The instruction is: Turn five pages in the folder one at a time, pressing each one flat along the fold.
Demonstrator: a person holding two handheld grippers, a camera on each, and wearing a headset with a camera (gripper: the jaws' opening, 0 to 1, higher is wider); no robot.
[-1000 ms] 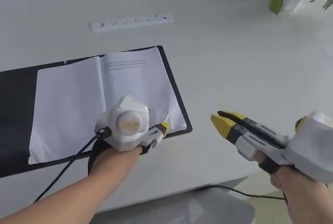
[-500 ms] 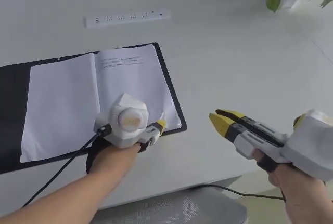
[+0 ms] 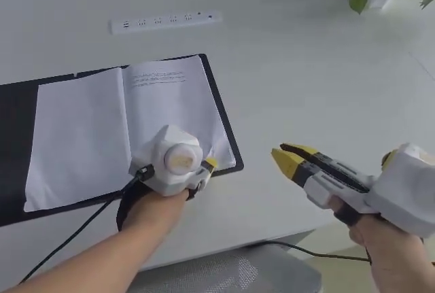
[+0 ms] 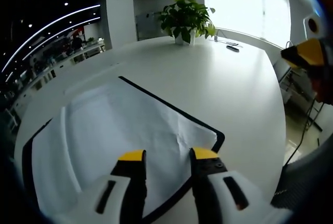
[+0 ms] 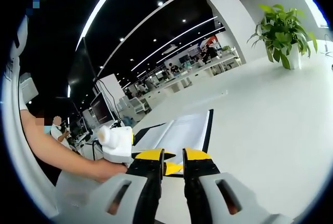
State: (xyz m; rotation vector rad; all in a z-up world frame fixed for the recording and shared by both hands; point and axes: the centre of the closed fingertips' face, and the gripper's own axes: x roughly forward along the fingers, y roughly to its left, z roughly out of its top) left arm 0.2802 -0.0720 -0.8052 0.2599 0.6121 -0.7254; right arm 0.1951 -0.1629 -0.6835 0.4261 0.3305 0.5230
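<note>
Left gripper (image 4: pixel 167 155), jaws spread, is at the near right corner of the folder's (image 3: pixel 13 130) open page (image 3: pixel 173 113); we see the right gripper (image 3: pixel 282 156) (narrowly parted) well apart.

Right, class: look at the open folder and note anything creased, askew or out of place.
The right-hand page is wrinkled near its outer corner, just ahead of the left gripper; otherwise the folder lies open and tidy.
</note>
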